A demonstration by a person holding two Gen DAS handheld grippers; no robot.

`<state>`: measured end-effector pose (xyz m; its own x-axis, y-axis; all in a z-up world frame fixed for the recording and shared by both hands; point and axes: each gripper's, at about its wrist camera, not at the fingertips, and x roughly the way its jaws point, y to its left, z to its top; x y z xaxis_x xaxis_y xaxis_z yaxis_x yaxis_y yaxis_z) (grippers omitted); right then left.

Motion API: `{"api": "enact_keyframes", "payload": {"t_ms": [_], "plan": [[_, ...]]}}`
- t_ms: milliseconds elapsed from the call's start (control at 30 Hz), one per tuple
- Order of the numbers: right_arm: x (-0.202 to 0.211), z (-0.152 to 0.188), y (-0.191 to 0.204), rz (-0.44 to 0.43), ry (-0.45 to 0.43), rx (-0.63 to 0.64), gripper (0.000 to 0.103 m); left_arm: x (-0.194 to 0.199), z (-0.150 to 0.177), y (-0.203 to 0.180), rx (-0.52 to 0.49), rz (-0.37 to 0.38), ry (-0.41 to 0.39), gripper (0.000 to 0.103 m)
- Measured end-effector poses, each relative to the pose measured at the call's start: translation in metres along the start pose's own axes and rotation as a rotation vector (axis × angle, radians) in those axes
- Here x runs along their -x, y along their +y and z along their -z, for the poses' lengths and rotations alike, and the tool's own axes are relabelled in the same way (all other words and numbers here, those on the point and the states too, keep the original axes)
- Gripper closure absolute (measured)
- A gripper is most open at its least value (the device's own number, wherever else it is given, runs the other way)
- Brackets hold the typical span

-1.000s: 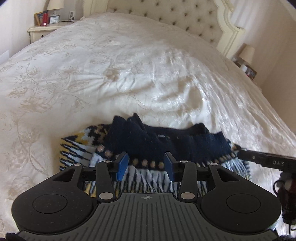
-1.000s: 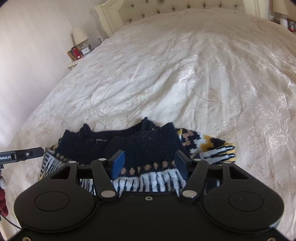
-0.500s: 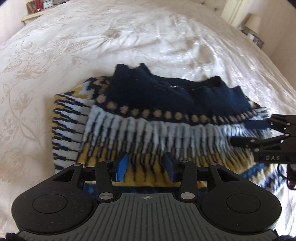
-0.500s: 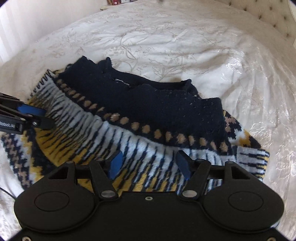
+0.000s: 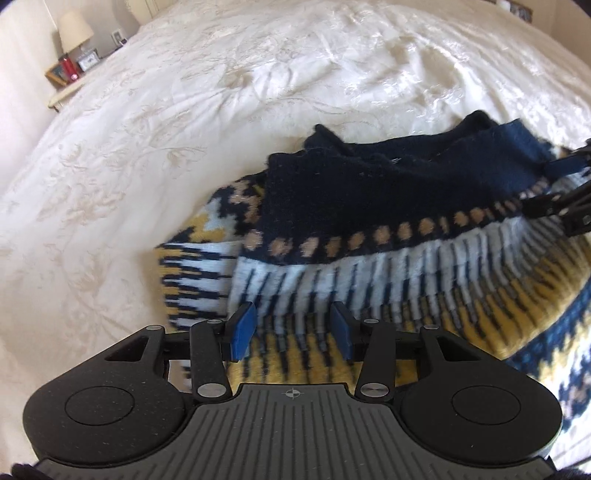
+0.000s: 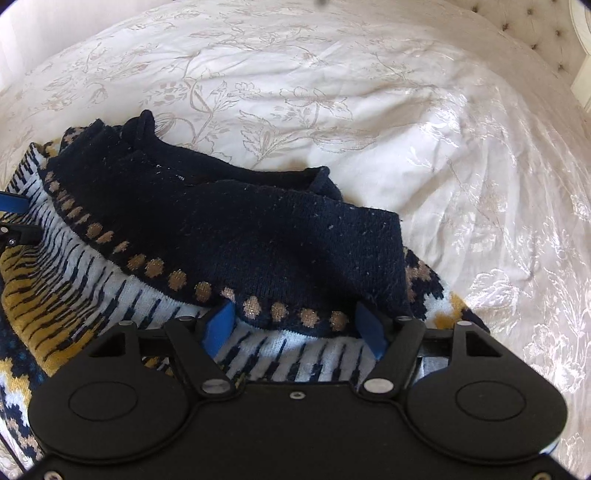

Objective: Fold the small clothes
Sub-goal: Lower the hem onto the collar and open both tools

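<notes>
A knitted sweater (image 5: 369,192) (image 6: 236,236) with a navy yoke, a row of tan dots, white-and-navy stripes and a yellow band lies crumpled on the bed. My left gripper (image 5: 291,328) hovers low over its striped band near the sweater's left edge. Its jaws are opening and the blue pads (image 5: 242,330) press on nothing. My right gripper (image 6: 295,325) stands over the dotted band. Its jaws are opening too, with knit lying under the gap and the pads (image 6: 371,328) free of it. Each gripper's tip shows at the edge of the other's view (image 5: 554,192) (image 6: 14,218).
A cream bedspread (image 5: 258,92) (image 6: 369,92) with a floral pattern covers the whole bed around the sweater. A nightstand with a lamp (image 5: 72,33) stands at the far left. The tufted headboard (image 6: 535,29) shows at the top right.
Both grippers have sunk towards the sweater and tipped down, so it now fills the lower views. Both wrists have rolled. The right jaws stand a little wider.
</notes>
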<state>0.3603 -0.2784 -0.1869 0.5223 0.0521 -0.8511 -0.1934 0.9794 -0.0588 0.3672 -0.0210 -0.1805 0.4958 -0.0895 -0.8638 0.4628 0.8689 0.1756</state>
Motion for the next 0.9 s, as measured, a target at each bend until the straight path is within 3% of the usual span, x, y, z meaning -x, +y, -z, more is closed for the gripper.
{"api": "enact_keyframes", "payload": {"t_ms": [133,267,433,600,767,900], "plan": [[0.021,0.001,-0.001,0.000,-0.048,-0.034,0.031,0.026,0.003,0.012,0.090,0.034,-0.043,0.060],[0.052,0.014,0.014,-0.052,-0.117,-0.019,0.028,0.053,0.015,0.001,0.098,0.102,-0.095,0.059],[0.070,0.036,0.049,-0.109,-0.119,0.042,0.027,0.051,0.037,-0.025,0.074,0.171,-0.043,0.059],[0.058,0.048,0.070,-0.100,-0.054,0.086,0.027,0.032,0.056,-0.034,0.076,0.138,0.025,0.055],[0.036,0.051,0.048,-0.016,0.007,0.023,0.010,0.021,0.059,-0.034,0.040,0.112,0.062,0.048],[0.045,0.052,0.034,-0.023,-0.004,-0.016,0.009,0.024,0.058,-0.036,0.052,0.107,0.072,0.048]]}}
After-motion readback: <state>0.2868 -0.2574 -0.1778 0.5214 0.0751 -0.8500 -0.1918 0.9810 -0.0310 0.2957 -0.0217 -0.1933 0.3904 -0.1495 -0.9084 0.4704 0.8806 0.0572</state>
